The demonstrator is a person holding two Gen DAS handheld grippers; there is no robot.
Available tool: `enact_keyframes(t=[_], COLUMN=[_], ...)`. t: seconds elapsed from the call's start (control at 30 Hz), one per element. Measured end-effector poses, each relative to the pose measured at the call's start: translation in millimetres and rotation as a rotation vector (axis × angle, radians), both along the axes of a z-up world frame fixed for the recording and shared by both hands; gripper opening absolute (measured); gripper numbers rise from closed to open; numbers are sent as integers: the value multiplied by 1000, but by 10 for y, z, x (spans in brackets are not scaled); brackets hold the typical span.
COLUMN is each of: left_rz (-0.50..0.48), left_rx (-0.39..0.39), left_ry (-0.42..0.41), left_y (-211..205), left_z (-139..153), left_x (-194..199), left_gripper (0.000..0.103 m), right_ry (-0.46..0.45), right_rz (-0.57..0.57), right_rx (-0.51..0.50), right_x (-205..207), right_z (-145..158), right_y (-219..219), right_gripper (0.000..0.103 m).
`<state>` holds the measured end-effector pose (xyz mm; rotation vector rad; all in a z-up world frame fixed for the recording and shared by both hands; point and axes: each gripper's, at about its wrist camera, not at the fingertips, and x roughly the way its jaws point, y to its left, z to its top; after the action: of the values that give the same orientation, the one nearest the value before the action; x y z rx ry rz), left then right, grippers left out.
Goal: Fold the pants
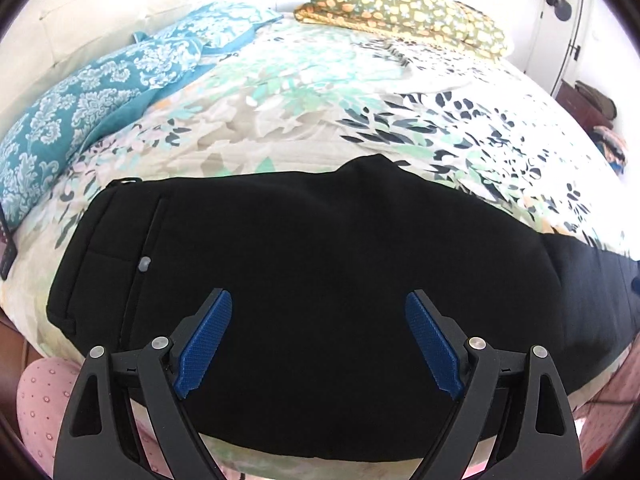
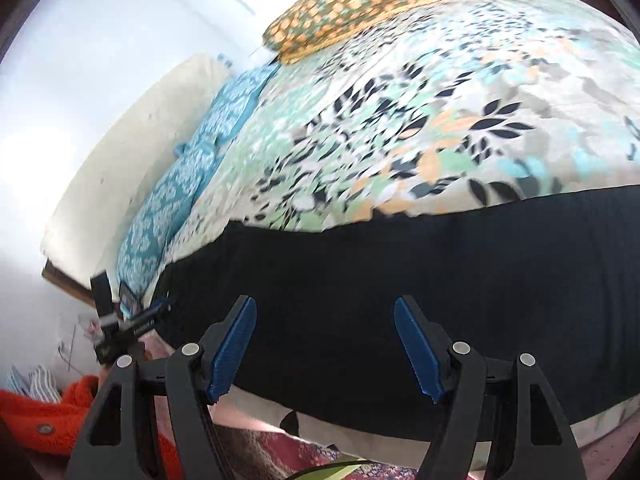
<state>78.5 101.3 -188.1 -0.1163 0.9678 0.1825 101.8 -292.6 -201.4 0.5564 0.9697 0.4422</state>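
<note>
Pants (image 1: 320, 280) lie flat on the bedspread (image 1: 320, 100) beneath left gripper (image 1: 319, 300) and right gripper (image 2: 325, 306), both spread wide, holding nothing.

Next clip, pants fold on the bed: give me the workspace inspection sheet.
Surface: bed with floral duvet.
Job's things: black pants lying flat near the bed's near edge, grey button showing.
Clutter: folded yellow-patterned blanket; teal pillows.
Grippers: left gripper and right gripper open, above the pants, holding nothing.
Cables: nothing seen.
Surroundings: orange fabric beside the bed; white door.
</note>
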Motion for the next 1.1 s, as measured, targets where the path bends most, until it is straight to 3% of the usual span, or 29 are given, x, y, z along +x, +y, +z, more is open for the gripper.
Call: enact_keyframes(t=[0.27,0.43,0.63,0.77,0.93,1.03,1.1], left_rz=[13,13,27,63,99,103,100], left_rx=[-10,-4,-2,-22,-39,-36,-28], left_ry=[-10,-20,-18,-21,-4,0,5], left_y=[23,-17,20,99,151,151,134], left_z=[30,53,61,71,41,34,27], left_x=[5,-15,-35,-56,-29,-36,-36], left_gripper=[90,90,90,90,90,90,90], right_ry=[36,27,-4,38,183,243,262], right_rz=[-338,-427,-391,-407,-372,-284,-237], right_rx=[71,-8,-246,-352,-305,-178,-159], right_x=[-146,-220,-96,2,57,84,116], right_z=[-30,73,394,462,121,-177,-326], right_y=[-1205,-1721,-2393,-3033,-3541,-3531,-3447], right_gripper=[74,74,75,77,77,77,77])
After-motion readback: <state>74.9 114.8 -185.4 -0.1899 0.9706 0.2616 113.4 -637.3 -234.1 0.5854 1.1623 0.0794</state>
